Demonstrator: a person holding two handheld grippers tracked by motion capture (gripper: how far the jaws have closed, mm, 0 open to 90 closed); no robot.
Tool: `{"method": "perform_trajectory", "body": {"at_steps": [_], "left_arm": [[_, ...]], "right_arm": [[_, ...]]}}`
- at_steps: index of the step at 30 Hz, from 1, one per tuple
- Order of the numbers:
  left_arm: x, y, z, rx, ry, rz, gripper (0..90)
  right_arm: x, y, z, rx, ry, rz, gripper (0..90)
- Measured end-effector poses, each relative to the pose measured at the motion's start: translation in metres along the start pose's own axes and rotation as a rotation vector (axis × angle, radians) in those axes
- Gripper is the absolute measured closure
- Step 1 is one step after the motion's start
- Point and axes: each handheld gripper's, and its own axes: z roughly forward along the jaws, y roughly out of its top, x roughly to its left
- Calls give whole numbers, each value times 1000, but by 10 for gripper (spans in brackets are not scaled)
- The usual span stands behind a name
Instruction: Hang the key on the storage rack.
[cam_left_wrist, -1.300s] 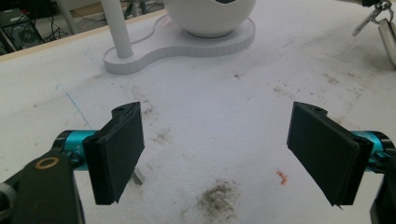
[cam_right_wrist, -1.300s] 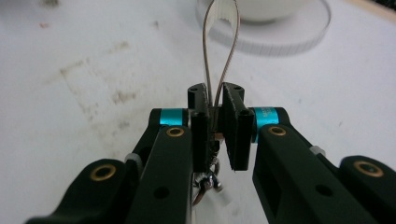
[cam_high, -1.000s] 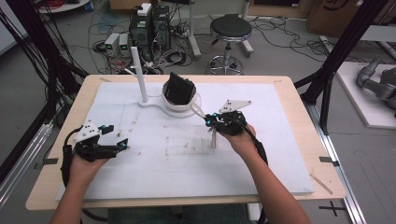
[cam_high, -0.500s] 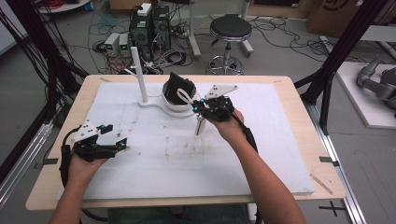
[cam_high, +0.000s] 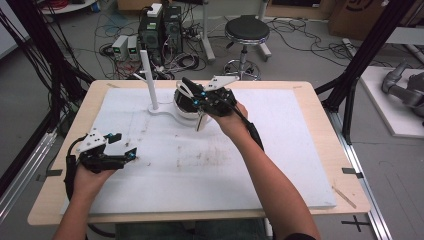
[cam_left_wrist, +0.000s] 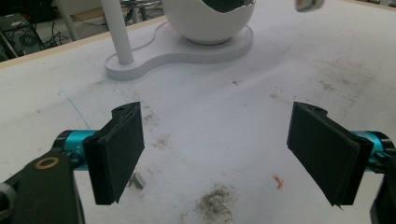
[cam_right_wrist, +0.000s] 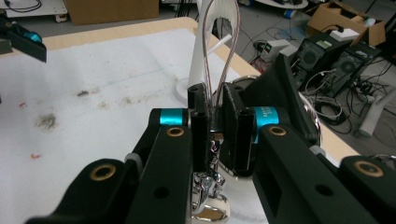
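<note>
My right gripper (cam_high: 196, 96) is shut on a metal whisk (cam_high: 200, 121) at its neck. It hovers over the white bowl (cam_high: 183, 111) at the table's far middle. In the right gripper view the wire loops (cam_right_wrist: 225, 42) rise above the closed jaws of this gripper (cam_right_wrist: 215, 114), and the shiny handle (cam_right_wrist: 210, 189) hangs below them. My left gripper (cam_high: 125, 151) rests low at the near left, open and with nothing in it. In its own view the left gripper (cam_left_wrist: 219, 149) has bare white mat between its pads, with the bowl (cam_left_wrist: 205, 23) ahead.
The bowl stands on a white base (cam_left_wrist: 177, 51) that also carries an upright white post (cam_high: 149, 80). A white mat (cam_high: 280, 150) with dirty smudges covers the wooden table. Beyond the far edge are a stool (cam_high: 246, 31), computers and cables.
The right gripper has carried the whisk left, away from me and upward, from the mat beside the bowl to above the bowl. The left gripper has stayed where it was.
</note>
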Motion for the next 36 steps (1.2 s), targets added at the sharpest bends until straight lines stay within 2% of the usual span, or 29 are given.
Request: {"method": "perform_trajectory", "body": {"at_steps": [9, 12, 25, 36], "left_arm": [[0, 0, 2, 2, -4, 3, 188], [0, 0, 2, 1, -4, 2, 189], [0, -1, 2, -1, -6, -1, 188], [1, -1, 1, -2, -4, -3, 189]], "right_arm": [[2, 24, 17, -3, -10, -36, 827], [5, 34, 23, -9, -10, -42, 828], [23, 76, 52, -7, -19, -127, 827], [30, 100, 69, 8, -19, -164, 827]]}}
